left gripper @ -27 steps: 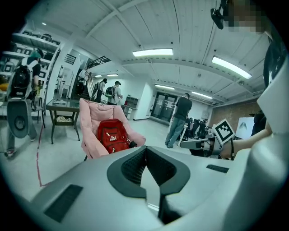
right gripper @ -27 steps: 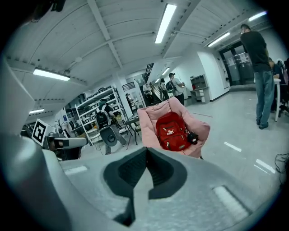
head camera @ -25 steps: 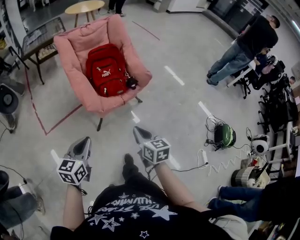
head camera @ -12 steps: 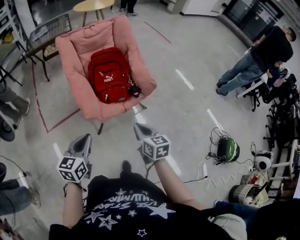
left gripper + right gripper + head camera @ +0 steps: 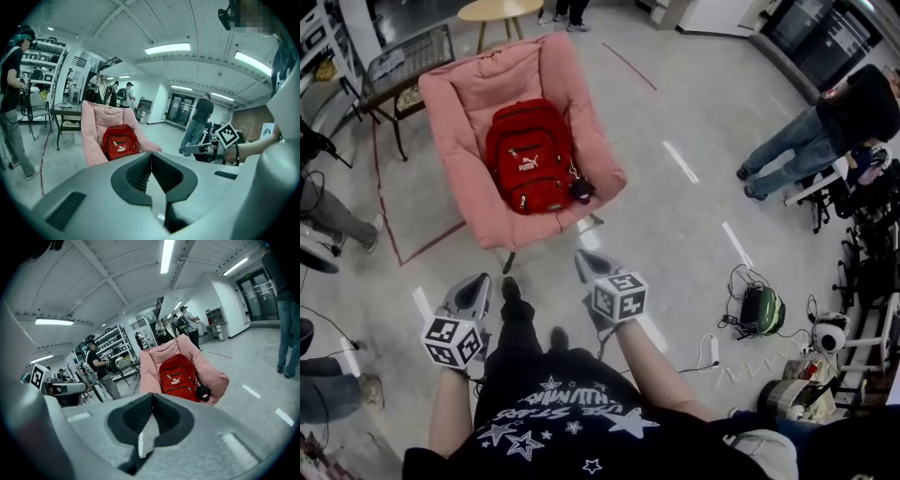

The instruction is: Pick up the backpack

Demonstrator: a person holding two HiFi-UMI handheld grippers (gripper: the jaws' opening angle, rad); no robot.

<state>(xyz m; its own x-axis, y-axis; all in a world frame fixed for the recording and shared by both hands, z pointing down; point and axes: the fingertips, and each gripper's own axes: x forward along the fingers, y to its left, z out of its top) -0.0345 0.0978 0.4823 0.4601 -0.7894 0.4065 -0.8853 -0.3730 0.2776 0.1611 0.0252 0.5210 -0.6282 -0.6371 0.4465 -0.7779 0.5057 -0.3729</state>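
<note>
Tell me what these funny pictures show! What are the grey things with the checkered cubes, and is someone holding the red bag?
Those are not robot arms. A person holds a grey pinching tool in each hand: the left gripper and the right gripper. The patterned cubes are part of them. One picture comes from a camera on the person's head, looking down. The other two come from small cameras riding on each gripper, looking along its jaws. Both grippers are shut and hold nothing. Ahead, the red backpack sits in a pink chair on the grey floor, and nobody has picked it up yet.
</note>
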